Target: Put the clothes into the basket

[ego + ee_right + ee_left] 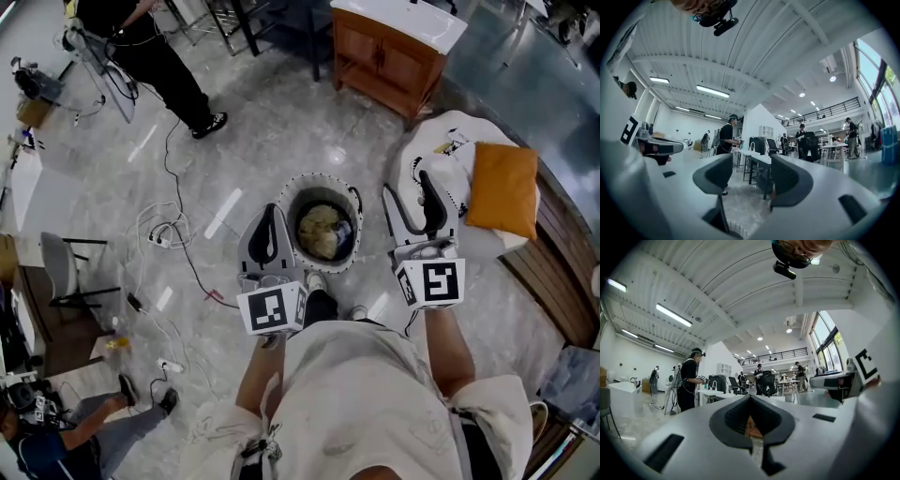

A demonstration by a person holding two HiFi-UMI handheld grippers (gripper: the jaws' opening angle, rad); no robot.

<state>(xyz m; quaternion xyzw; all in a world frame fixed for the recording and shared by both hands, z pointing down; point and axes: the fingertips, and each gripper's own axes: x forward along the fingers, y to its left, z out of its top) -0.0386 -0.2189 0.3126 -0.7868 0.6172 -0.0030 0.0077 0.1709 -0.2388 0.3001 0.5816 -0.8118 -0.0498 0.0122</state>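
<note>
A round dark laundry basket with a pale scalloped rim (282,201) stands on the grey marble floor just ahead of the person's feet. A crumpled beige-yellow cloth (325,232) lies at its bottom, so at least 1 piece is already in. More of the task's material seems to lie well to the right of the basket: a heap of white fabric with a dark print (439,150) on a wooden slatted bench (555,246), touching a plump orange cushion (503,187). Both tools are held up level, above the floor and apart from any cloth. The left hand-held gripper (272,212) (751,400) has its jaws pressed together on nothing, with only a sliver of the room showing through the gap. The right hand-held gripper (407,187) (750,171) has its jaws spread wide and empty. This looks like the pause between deposits. The next move probably calls for turning toward the bench, lowering the spread right jaws onto a raised fold of the white fabric, and pinching deep enough to lift it free of the cushion.
</note>
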